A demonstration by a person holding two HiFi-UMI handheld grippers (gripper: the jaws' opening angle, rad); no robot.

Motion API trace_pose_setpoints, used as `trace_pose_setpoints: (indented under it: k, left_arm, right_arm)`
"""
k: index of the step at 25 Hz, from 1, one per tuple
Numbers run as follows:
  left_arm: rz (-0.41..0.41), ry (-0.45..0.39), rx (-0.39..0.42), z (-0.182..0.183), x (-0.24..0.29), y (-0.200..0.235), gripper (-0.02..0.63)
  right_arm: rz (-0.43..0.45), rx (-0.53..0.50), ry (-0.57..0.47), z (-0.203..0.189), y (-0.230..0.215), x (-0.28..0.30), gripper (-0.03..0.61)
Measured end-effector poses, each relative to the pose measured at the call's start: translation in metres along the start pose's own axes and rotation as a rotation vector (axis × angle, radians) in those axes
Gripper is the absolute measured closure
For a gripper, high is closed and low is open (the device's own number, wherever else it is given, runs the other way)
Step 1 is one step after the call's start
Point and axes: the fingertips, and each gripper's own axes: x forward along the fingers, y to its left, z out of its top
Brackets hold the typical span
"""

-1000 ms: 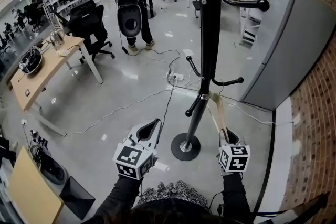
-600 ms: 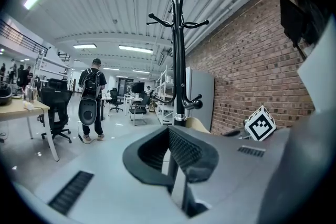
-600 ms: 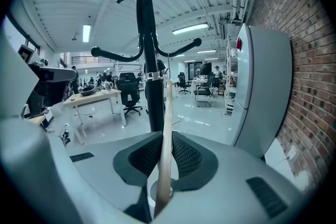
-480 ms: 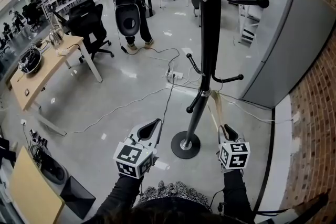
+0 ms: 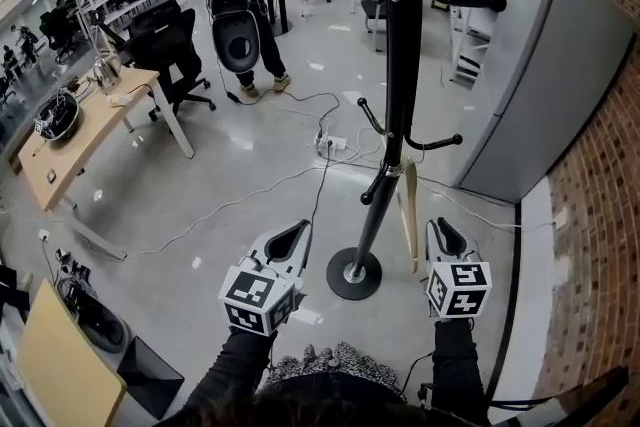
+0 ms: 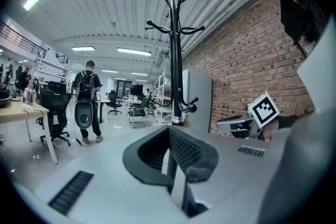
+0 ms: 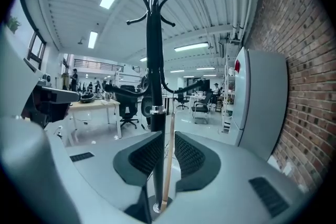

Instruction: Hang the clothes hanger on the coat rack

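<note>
The wooden hanger looks hung on the coat rack's low hook; beside the rack, the right gripper is parted and empty, the left gripper closed on nothing, so next is backing away.

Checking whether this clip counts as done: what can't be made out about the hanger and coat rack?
- Head view: whether the hanger actually hooks a lower peg of the coat rack; the joint is too small.
- Right gripper view: the hanger is edge-on, its top lost against the pole.
- Head view: the rack's top pegs, cut off by the upper edge.
</note>
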Motion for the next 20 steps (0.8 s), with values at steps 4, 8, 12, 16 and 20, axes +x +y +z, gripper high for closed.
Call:
trace_pose_setpoints:
  k: [4,8,12,16,20]
  left_arm:
    - [-0.015,-0.023,0.013,0.009,-0.007,-0.005,0.607]
    - [-0.036,-0.046,0.018,0.015,-0.018,-0.012,0.607]
    - [-0.059,-0.065,0.024,0.02,-0.036,-0.019,0.607]
    - [-0.086,-0.069,0.037,0.015,-0.055,-0.027,0.607]
    - [-0.114,-0.071,0.052,0.013,-0.073,-0.035,0.607]
  right_arm:
    - [-0.014,-0.014,-0.068,0.028,0.005,-0.022,0.517]
    - [-0.029,-0.028,-0.108,0.041,0.019,-0.048,0.517]
    - [-0.041,-0.049,-0.14,0.048,0.04,-0.077,0.517]
    - [-0.051,-0.097,-0.159,0.039,0.063,-0.103,0.517]
    - [-0.049,-0.098,-0.15,0.029,0.082,-0.125,0.518]
